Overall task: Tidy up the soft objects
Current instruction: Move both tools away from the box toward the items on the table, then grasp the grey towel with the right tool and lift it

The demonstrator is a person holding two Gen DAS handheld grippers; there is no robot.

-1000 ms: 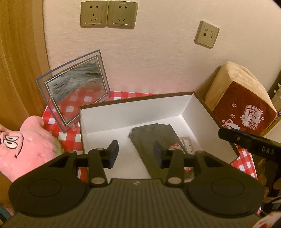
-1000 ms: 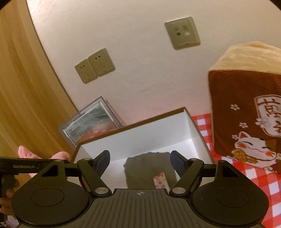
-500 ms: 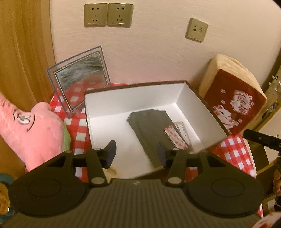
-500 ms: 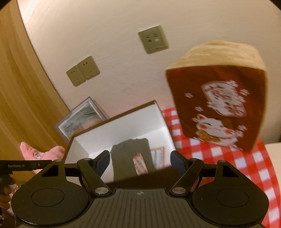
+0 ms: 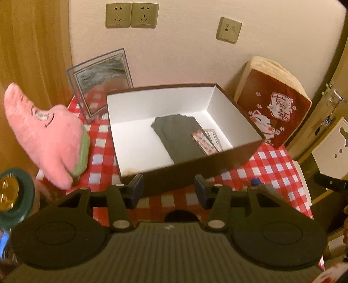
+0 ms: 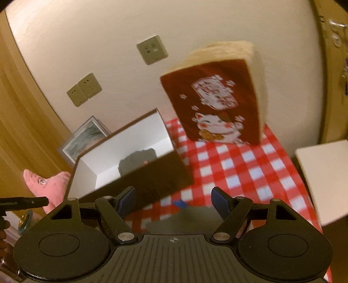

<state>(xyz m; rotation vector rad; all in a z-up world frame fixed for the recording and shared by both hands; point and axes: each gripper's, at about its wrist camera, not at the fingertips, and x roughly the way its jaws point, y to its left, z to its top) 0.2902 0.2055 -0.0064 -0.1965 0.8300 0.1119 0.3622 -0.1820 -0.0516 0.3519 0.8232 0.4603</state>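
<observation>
Red-and-white checked cloth [image 5: 269, 167]: covers the bench in the left wrist view; everything stands on it.
Brown cardboard box with white inside [image 5: 245, 128]: open-topped, mid-bench, near the wall.
Dark grey folded cloth [image 5: 178, 137]: lies flat on the box floor, right of centre.
Small patterned packets [image 5: 204, 143]: partly on the grey cloth's right edge, inside the box.
Pink plush star toy with green trim [image 5: 45, 137]: on the bench just left of the box, outside it.
Brown square cushion with a white cat print [image 5: 271, 113]: upright against the wall, right of the box.
Clear framed picture [image 5: 102, 80]: leans on the wall behind the box's left corner.
Left tool [image 5: 168, 189]: fingers spread with nothing between them, in front of the box's near wall, not touching it.
Wall sockets [image 5: 131, 15]: a beige pair above the frame.

Right wrist view, blurred
Cushion [image 6: 215, 104]: stands on the checked cloth [image 6: 235, 172], right of the box and apart from it.
Box [image 6: 152, 174]: left of centre, the grey cloth [image 6: 137, 161] showing inside over the near wall.
Pink toy [image 6: 50, 187]: far left, beyond the box.
Right tool [image 6: 174, 200]: fingers wide apart and empty, over the cloth by the box's near right corner.
Other tool's black finger [image 6: 24, 201]: pokes in at the left edge.
White board [image 6: 326, 180]: at the right edge.
</observation>
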